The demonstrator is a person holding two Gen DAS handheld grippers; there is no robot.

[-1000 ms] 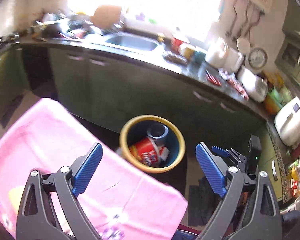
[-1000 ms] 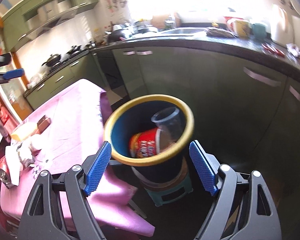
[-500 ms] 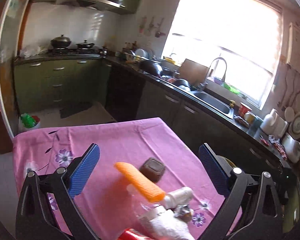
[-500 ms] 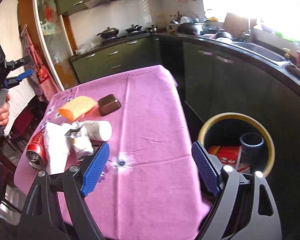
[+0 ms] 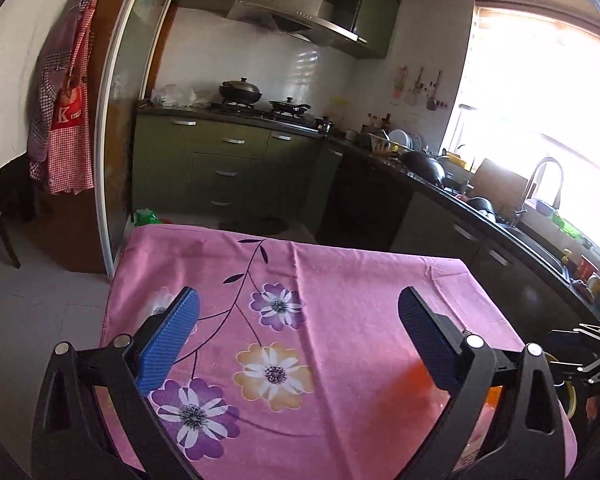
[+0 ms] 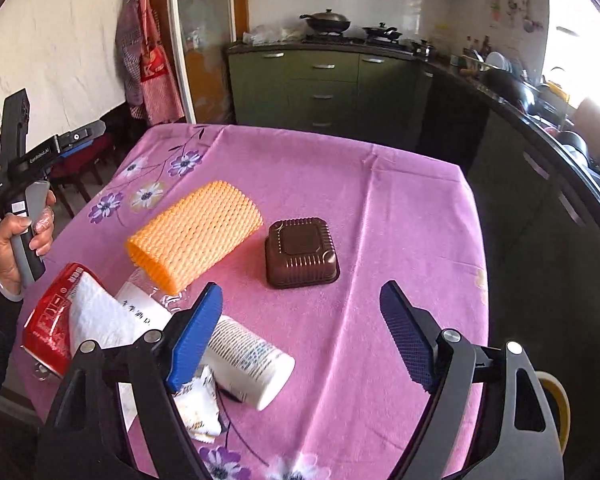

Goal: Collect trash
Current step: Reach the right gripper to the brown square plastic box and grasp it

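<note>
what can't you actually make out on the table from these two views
- Clear bottle, right wrist view: mostly hidden under the orange foam net and white paper towel.
- Red can, same view: paper towel covers much of it.
- Yellow-rimmed bin, same view: the right gripper hides its contents.

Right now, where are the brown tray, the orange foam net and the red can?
brown tray (image 6: pixel 302 253), right wrist view, flat top.
orange foam net (image 6: pixel 198 234), right wrist view, mid-side.
red can (image 6: pixel 50 320), right wrist view, exposed side.

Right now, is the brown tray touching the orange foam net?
No, the brown tray sits apart from the orange foam net, with bare pink cloth between them.
</note>
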